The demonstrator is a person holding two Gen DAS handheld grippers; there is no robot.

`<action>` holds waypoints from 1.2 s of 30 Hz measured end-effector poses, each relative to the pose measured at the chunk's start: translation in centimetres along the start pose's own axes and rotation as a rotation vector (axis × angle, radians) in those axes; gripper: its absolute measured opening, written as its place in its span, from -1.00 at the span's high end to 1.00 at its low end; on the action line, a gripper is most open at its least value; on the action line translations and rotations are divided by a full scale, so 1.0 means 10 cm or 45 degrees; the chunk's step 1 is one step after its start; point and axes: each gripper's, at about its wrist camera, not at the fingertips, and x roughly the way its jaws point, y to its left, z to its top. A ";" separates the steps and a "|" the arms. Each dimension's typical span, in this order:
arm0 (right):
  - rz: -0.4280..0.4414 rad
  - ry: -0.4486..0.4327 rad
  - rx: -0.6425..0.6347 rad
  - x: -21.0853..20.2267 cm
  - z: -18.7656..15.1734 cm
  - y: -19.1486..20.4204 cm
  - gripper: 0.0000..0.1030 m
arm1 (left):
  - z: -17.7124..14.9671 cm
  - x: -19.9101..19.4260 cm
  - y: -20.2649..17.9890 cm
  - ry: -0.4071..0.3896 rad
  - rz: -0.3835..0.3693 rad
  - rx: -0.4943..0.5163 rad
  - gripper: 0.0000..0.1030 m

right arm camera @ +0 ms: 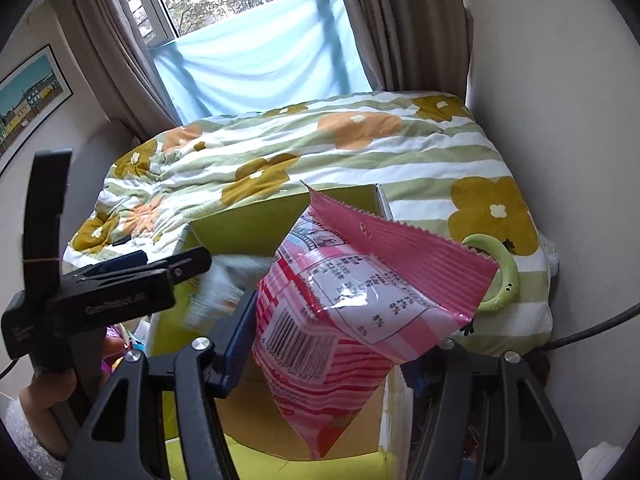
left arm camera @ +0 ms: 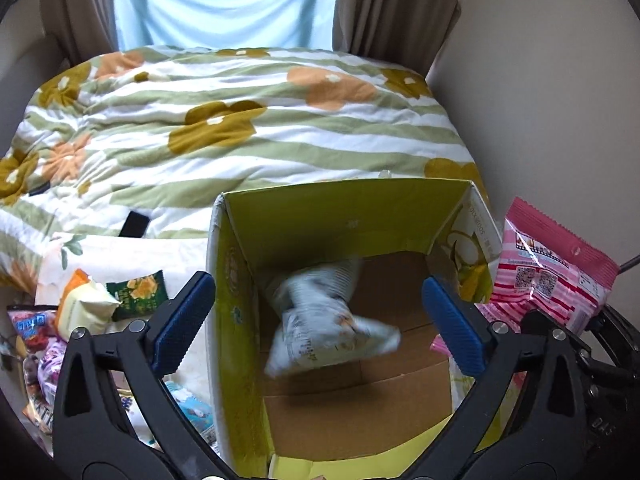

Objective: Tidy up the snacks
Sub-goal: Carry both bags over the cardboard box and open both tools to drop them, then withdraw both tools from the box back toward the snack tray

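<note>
A yellow-green cardboard box stands open on the bed. A white snack bag, blurred by motion, is in the air inside the box, free of my left gripper, which is open above the box. My right gripper is shut on a pink striped snack bag and holds it over the box's right side. The pink bag also shows at the right in the left wrist view. The left gripper shows at the left in the right wrist view.
Several loose snack packets lie on the bed left of the box, among them a dark green one. A flowered striped duvet covers the bed. A green ring toy lies right of the box. A wall stands close on the right.
</note>
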 end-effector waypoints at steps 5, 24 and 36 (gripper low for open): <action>0.014 0.028 -0.022 0.07 0.00 0.00 -0.13 | -0.16 -0.17 0.11 0.012 0.047 0.007 -0.99; 0.088 0.130 -0.033 0.71 0.41 0.03 -0.99 | -0.40 -0.45 0.51 -0.017 0.154 -0.117 -0.99; 0.022 0.138 -0.004 0.51 0.28 -0.10 -0.99 | -0.50 -0.56 0.55 -0.030 0.156 -0.137 -0.99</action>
